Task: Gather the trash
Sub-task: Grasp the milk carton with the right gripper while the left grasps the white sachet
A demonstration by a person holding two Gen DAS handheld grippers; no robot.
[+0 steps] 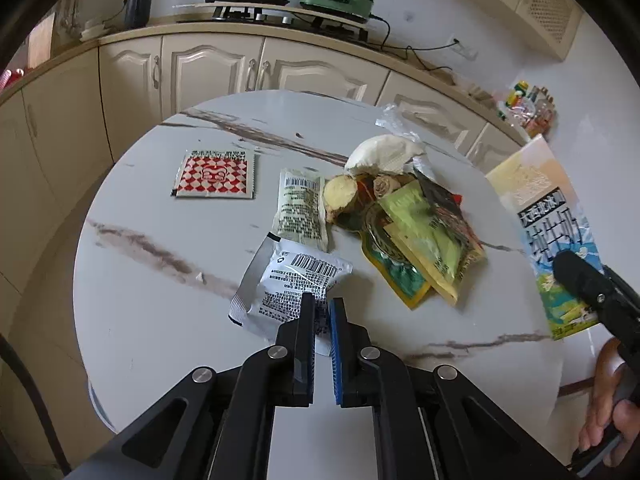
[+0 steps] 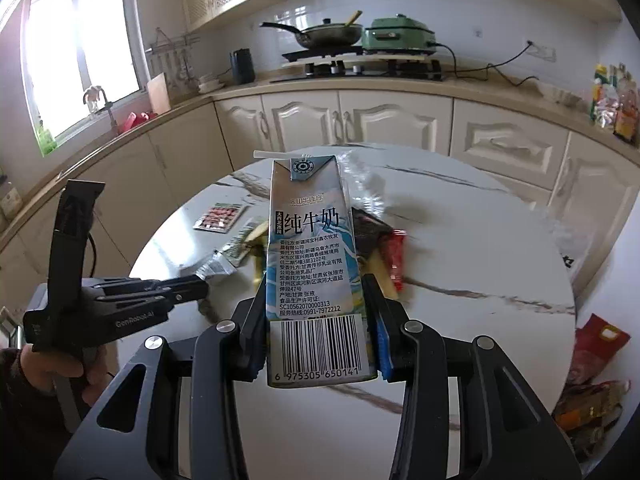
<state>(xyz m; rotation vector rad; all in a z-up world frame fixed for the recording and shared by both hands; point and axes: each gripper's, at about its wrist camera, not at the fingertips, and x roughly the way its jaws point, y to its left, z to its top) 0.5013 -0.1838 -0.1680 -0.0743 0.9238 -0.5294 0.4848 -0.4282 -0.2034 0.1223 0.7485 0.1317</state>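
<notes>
On the round marble table [image 1: 160, 320] lies a silver barcode wrapper [image 1: 292, 284]. My left gripper [image 1: 322, 304] is shut on its near right corner; in the right wrist view this left gripper [image 2: 202, 290] shows at the left. My right gripper [image 2: 316, 280] is shut on a blue-and-white milk carton [image 2: 310, 264], held upright above the table's near side. The carton [image 1: 552, 216] also shows at the right edge of the left wrist view. A red checked sachet [image 1: 216, 176], a pale sachet [image 1: 302, 208] and a pile of wrappers and food scraps [image 1: 404, 224] lie on the table.
Cream kitchen cabinets [image 2: 360, 120] curve behind the table, with a frying pan [image 2: 324, 34] and a green cooker [image 2: 400, 34] on the counter. Colourful wrappers [image 2: 592, 380] lie low at the right, off the table. A hand [image 1: 612, 420] grips the right tool.
</notes>
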